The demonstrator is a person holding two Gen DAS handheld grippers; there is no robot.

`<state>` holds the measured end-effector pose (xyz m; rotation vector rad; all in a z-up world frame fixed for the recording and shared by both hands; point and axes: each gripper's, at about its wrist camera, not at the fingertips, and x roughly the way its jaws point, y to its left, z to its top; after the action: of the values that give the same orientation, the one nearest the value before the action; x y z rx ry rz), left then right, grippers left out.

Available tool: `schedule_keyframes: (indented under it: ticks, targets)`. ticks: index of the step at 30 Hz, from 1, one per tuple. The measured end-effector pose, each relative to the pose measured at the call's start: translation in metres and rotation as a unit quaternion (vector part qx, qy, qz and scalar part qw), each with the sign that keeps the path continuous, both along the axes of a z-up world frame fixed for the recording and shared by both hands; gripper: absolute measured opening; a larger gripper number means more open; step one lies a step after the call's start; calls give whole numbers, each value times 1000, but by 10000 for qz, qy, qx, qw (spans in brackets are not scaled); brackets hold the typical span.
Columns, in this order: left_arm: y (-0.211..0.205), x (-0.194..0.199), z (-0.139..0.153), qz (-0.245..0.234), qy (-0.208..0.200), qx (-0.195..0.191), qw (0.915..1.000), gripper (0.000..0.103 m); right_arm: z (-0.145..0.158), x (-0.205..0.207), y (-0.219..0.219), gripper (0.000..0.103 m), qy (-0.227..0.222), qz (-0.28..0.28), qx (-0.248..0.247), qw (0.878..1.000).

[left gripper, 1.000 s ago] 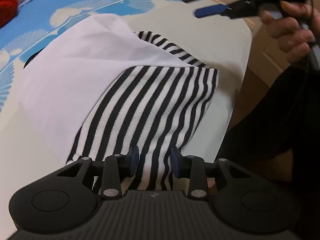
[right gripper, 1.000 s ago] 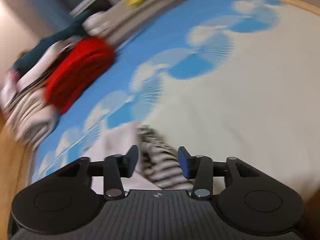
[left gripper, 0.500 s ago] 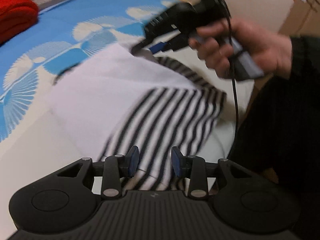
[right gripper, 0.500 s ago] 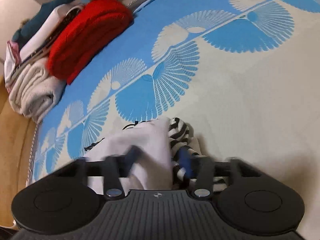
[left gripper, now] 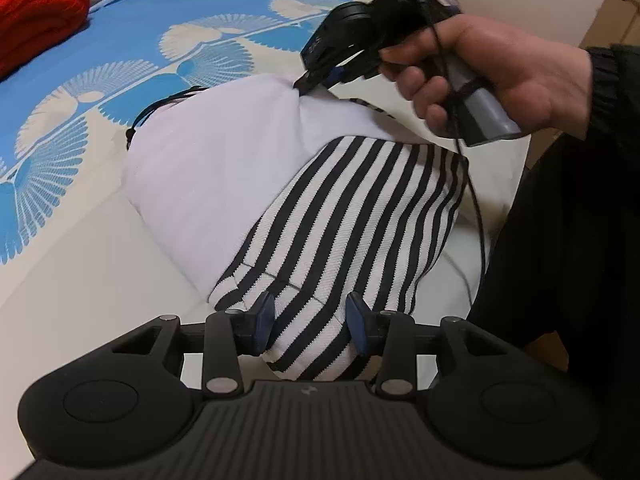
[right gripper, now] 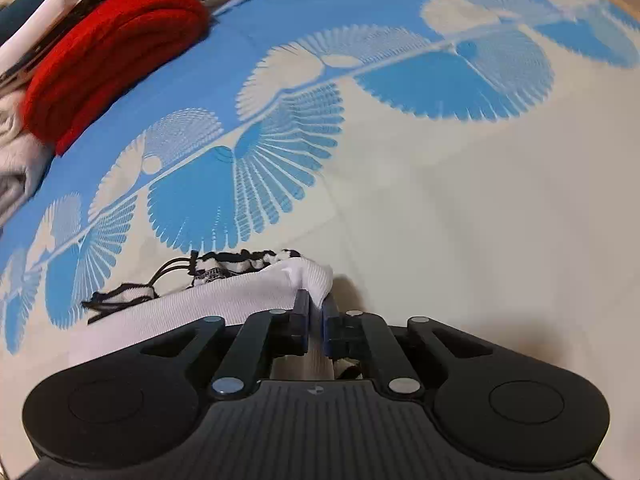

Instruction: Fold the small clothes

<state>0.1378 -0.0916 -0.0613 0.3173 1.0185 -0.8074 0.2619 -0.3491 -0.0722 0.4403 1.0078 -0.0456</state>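
White garment [right gripper: 256,292] corner sits between the closing right tool [right gripper: 316,312].

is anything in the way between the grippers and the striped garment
Nothing visible is. The right gripper is closing on a far corner of the striped garment, with white fabric already between its jaws. The left gripper straddles the near striped end, its jaws opening, with no other object between.

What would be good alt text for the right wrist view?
The right gripper is closing on a bunched corner of the white and striped garment, which lies on a blue and cream patterned cover. A folded red knit sits far left.
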Motion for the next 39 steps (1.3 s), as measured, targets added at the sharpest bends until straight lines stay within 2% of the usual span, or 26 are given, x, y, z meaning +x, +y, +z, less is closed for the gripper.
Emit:
schedule_keyframes:
  ticks: [3,5,7,11,13,16,18,19,20,21,22,25,28,30,31,32,34,36,38,39]
  targets:
    - [1,-1,2,24,-19,37,10000,46,14,-12,-6,25,-288,-106,-132,9994]
    - [2,-2,4,12,-23,50,10000,46,30,-27,-21,27,-708,-238,207,9970]
    - [3,-2,6,28,-33,45,10000,46,42,-41,-30,31,-1146,-123,532,9919]
    - [3,1,11,96,-78,-28,9999,46,63,-71,-32,31,-1746,1058,951,9743]
    - [3,4,14,173,-104,-84,9998,46,67,-89,-23,31,-1825,2028,1015,9567]
    - [5,13,23,353,-172,-231,9990,46,58,-109,-9,30,-1547,2944,698,9405]
    - [10,23,31,588,-243,-397,9972,46,36,-114,-2,31,-916,3190,133,9432]
    - [13,29,34,730,-260,-477,9959,46,18,-114,0,30,-440,3281,-198,9434]
    - [16,35,37,877,-264,-551,9943,46,2,-116,1,30,-28,3408,-475,9389]
    - [19,42,38,1037,-265,-624,9923,46,-9,-121,2,28,158,3547,-734,9320]
    - [22,49,38,1205,-259,-671,9901,46,-10,-125,0,28,74,3631,-832,9280]
    - [27,68,36,1669,-183,-748,9830,44,-6,-124,-18,28,74,3388,-373,9401]
    - [28,84,32,1950,-61,-938,9763,38,-7,-129,-20,28,42,3496,-446,9358]
    - [25,93,20,1951,194,-975,9757,36,-8,-128,-22,28,51,3497,-404,9360]
    - [20,97,9,1897,366,-761,9782,34,-9,-128,-21,28,61,3503,-386,9358]
    - [13,98,-7,1834,488,-351,9812,34,-8,-128,-22,28,72,3510,-371,9356]
    - [4,97,-25,1802,473,234,9822,35,-7,-124,-22,29,88,3489,-284,9367]
    - [10,103,-20,1988,577,32,9783,35,-1,-118,-27,31,-36,3365,45,9417]
    - [21,108,-9,2261,594,-486,9711,46,9,-110,-36,42,-330,3077,351,9503]
    - [27,111,-4,2434,537,-690,9660,58,14,-107,-43,53,-497,2862,512,9555]
